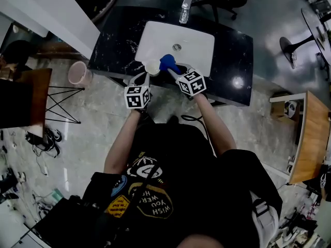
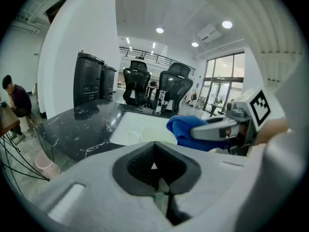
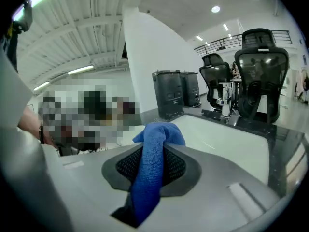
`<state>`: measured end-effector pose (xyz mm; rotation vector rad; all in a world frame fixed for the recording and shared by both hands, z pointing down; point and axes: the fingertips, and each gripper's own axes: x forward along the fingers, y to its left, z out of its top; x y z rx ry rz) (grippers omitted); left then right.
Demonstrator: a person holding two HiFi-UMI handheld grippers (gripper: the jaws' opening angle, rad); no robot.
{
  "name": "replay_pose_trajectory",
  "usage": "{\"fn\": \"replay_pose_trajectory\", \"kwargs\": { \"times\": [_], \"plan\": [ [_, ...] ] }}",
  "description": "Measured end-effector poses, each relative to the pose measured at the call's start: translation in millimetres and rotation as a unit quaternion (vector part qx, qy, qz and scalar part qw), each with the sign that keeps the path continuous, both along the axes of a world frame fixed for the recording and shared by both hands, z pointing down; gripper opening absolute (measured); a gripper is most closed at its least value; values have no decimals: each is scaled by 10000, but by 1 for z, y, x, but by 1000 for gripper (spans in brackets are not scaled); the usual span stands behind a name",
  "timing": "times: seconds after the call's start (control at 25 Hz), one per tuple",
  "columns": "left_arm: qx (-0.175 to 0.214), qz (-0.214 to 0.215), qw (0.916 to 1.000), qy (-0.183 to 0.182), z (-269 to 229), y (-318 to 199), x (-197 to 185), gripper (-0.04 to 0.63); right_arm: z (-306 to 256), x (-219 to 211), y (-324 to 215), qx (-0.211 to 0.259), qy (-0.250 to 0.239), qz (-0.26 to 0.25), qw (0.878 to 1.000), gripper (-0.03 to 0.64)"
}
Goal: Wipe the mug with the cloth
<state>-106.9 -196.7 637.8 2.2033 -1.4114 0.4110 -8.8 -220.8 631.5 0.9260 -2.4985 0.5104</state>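
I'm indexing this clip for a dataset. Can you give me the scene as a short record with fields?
place: white sink in black counter, faucet at the far edge
left gripper: shut on mug, above the sink's near edge
right gripper: shut on blue cloth
cloth and mug: side by side; contact cannot be told

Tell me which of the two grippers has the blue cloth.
The right gripper: the blue cloth is pinched between its jaws. The left gripper has no cloth in its jaws; it is at the mug.
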Motion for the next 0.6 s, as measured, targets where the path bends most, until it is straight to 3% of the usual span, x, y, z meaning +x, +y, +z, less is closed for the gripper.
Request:
{"fn": "replay_pose_trajectory", "kwargs": {
  "times": [0.04, 0.16, 0.28, 0.36, 0.44, 0.52, 0.6],
  "plan": [
    [6, 3, 10000, 0, -1, 0, 1, 3, 9, -3, 5, -84, 198, -164, 9996, 78],
    [2, 44, 10000, 12, -2, 2, 5, 3, 38, -29, 59, -313, 562, -1282, 9897, 78],
    [-14, 70, 10000, 13, -2, 3, 7, 3, 37, -40, 94, -347, 191, -1699, 9847, 78],
    [-7, 79, 10000, -3, -3, 2, 6, 3, 20, -27, 74, -289, -332, -1247, 9912, 78],
    [-12, 75, 10000, -19, -4, 2, 4, 3, 3, 1, 34, -187, -643, -421, 9969, 78],
    [-29, 66, 10000, -13, -2, 2, 3, 3, -10, 26, -3, -74, -614, 333, 9975, 78],
    [-52, 34, 10000, 14, 0, 1, 2, 3, -9, 31, -19, -93, -284, 655, 9974, 78]
  ]
}}
